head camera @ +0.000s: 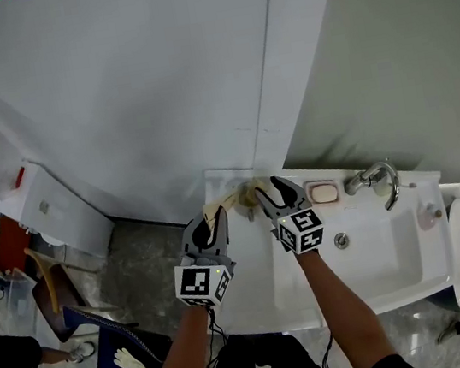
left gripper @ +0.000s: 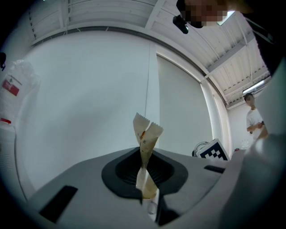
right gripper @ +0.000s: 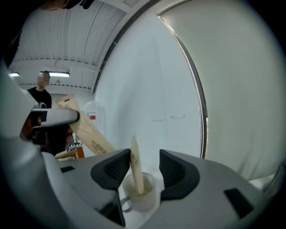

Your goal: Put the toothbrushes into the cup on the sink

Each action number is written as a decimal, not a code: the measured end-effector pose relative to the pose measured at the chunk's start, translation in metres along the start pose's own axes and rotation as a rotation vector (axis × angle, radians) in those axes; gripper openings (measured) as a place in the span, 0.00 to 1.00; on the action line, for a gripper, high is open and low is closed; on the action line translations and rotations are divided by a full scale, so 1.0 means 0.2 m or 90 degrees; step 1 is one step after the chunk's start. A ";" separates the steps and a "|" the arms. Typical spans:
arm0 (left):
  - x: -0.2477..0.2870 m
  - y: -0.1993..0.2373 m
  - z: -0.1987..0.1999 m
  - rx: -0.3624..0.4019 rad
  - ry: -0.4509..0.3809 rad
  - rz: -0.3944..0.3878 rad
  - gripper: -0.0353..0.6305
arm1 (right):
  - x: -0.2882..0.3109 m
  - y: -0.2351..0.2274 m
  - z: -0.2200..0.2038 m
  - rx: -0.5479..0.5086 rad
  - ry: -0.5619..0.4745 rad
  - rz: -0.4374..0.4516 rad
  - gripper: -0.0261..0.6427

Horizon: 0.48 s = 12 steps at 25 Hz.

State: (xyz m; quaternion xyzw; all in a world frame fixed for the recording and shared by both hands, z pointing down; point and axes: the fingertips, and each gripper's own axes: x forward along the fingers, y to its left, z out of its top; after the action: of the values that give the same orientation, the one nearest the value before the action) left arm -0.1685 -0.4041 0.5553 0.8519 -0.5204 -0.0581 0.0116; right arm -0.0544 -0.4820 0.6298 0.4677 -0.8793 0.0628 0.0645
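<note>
Nearest, the left gripper (left gripper: 145,181) has its jaws clenched on a paper-wrapped toothbrush (left gripper: 145,134). It is pinched low, so the flat sleeve stands up past the dark ribbed pads, and the saw-cut top end is twisted and splayed. Only the thin cream paper shows, so the brush is presumably inside rather than seen. Gripped by its lower part like this, it looks ready to be lowered end-first into the cup (right gripper: 139,197).

Just beside it, the right gripper (right gripper: 144,167) has its jaws released and spread wide, one on each side of a second toothbrush (right gripper: 135,163) in the same stiff paper sleeve. That one stands leaning in the cup with no pad pressing on it, so this half of the job appears done. The wide gap gives the sleeve room when the gripper is drawn back.

The cup is small, white and smooth, with a loop handle, and it sits at the back left corner of the sink (head camera: 382,271), a glossy white basin. Farther along the back edge are a soap dish (head camera: 324,192) and a curved chrome tap (head camera: 374,178). Behind them rises a plain pale wall (head camera: 153,78).
</note>
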 end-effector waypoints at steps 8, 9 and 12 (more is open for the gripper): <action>0.13 -0.02 -0.12 0.004 0.045 -0.027 0.12 | -0.08 -0.06 0.10 0.010 -0.034 -0.037 0.36; 0.15 -0.02 -0.13 0.005 0.049 -0.029 0.12 | -0.09 -0.06 0.12 0.010 -0.041 -0.039 0.36; 0.19 -0.01 -0.16 0.001 0.054 -0.029 0.12 | -0.16 -0.07 0.17 0.009 -0.064 -0.045 0.36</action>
State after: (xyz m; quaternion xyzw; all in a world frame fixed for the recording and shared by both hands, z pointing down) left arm -0.1451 -0.4384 0.5843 0.8651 -0.5001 -0.0218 0.0319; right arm -0.0272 -0.4690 0.5919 0.5017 -0.8637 0.0434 0.0188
